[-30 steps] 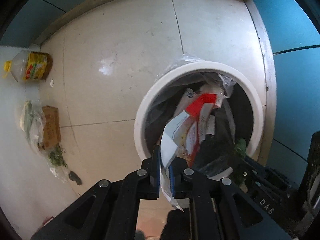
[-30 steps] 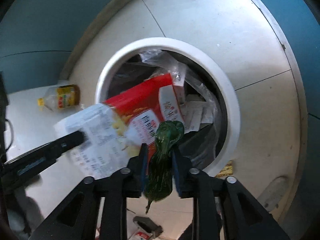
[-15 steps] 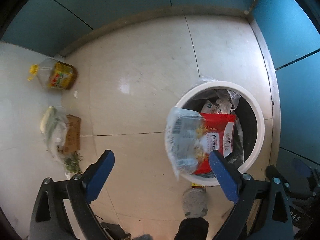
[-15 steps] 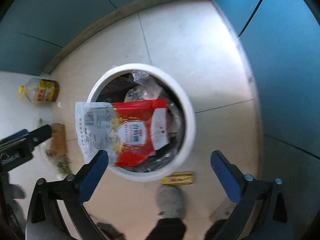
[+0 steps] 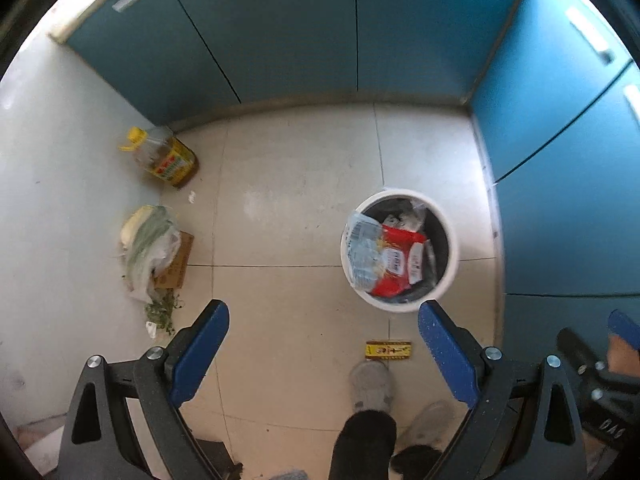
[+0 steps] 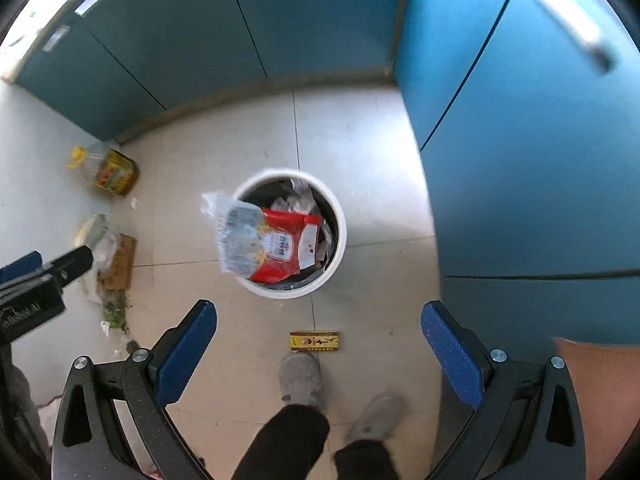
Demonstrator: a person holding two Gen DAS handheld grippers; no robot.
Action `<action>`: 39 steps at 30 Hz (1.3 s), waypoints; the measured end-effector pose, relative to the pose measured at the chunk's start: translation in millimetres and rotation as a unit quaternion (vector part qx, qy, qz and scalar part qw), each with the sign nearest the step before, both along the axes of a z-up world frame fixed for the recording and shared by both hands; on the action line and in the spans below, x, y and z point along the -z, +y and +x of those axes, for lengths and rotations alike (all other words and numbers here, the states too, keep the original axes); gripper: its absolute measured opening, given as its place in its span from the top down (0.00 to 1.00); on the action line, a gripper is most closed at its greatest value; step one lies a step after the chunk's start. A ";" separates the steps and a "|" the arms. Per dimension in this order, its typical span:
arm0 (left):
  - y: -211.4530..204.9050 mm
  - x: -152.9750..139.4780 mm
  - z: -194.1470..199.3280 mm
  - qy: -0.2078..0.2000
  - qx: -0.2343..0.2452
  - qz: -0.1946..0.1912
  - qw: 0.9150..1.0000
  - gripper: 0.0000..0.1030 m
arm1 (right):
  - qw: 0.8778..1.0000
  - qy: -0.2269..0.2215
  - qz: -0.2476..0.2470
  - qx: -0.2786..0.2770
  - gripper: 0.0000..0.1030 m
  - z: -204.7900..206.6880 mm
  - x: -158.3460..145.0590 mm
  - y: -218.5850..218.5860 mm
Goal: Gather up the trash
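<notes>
Red-and-clear snack bag [image 5: 382, 258] lodged across white bin [image 5: 450, 240] rim, yellow wrapper [image 5: 388, 349] and vegetable bag [image 5: 148, 248] still on floor, left gripper [image 5: 322, 354] and right gripper [image 6: 318, 354] both wide, holding nothing.

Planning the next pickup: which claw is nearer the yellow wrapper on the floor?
Hard to call. The yellow wrapper lies between the right claw's fingers, but toward the left claw's right finger, so probably right.

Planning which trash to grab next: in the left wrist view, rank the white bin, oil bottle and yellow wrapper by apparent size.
1. white bin
2. oil bottle
3. yellow wrapper
The wrapper lies nearest the camera yet looks smallest.
</notes>
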State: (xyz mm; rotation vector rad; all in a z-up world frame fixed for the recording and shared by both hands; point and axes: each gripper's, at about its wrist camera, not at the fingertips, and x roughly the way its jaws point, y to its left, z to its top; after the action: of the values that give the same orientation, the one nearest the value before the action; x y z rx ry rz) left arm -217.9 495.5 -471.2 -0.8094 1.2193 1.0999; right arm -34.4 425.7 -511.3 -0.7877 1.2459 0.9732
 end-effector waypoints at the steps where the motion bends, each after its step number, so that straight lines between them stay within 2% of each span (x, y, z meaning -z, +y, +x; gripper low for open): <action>1: -9.4 -18.6 -4.0 -0.003 0.000 0.007 1.000 0.06 | 1.000 -0.003 0.009 -0.001 0.00 -3.1 -20.2 -6.9; 6: -72.3 -125.0 -23.4 -0.032 -0.009 0.048 0.998 0.06 | 0.998 -0.030 0.057 -0.016 0.00 -17.9 -141.7 -66.0; 8: -101.1 -166.1 -29.7 -0.044 -0.014 0.069 0.997 0.06 | 0.996 -0.038 0.075 -0.018 0.00 -24.2 -179.1 -87.7; 12: -153.9 -227.8 -39.6 -0.055 -0.019 0.105 0.993 0.06 | 0.991 -0.043 0.125 -0.031 0.00 -35.5 -263.6 -141.9; 18: -222.7 -294.3 -54.9 -0.084 -0.035 0.144 0.985 0.06 | 0.982 -0.038 0.179 -0.050 0.00 -49.0 -354.1 -219.6; 24: -266.3 -335.5 -68.2 -0.113 -0.031 0.156 0.981 0.06 | 0.976 -0.011 0.209 -0.059 0.00 -62.3 -408.1 -274.0; 28: -284.8 -355.7 -74.0 -0.144 -0.024 0.151 0.978 0.06 | 0.973 0.002 0.220 -0.071 0.00 -71.5 -433.3 -296.1; 35: -302.7 -383.5 -84.5 -0.188 -0.004 0.151 0.971 0.06 | 0.966 0.013 0.238 -0.098 0.00 -88.3 -467.5 -312.4; 36: -303.8 -386.5 -87.3 -0.194 -0.005 0.151 0.969 0.00 | 0.965 0.021 0.241 -0.100 0.00 -90.6 -471.8 -314.1; 39: -307.3 -393.4 -94.3 -0.206 -0.009 0.155 0.966 0.00 | 0.964 0.028 0.243 -0.107 0.00 -96.3 -477.2 -313.0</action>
State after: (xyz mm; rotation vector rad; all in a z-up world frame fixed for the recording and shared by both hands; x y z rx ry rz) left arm -312.3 188.2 -77.8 -0.7585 0.6719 1.0397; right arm -130.7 112.6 -34.1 -0.5131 0.9203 1.4174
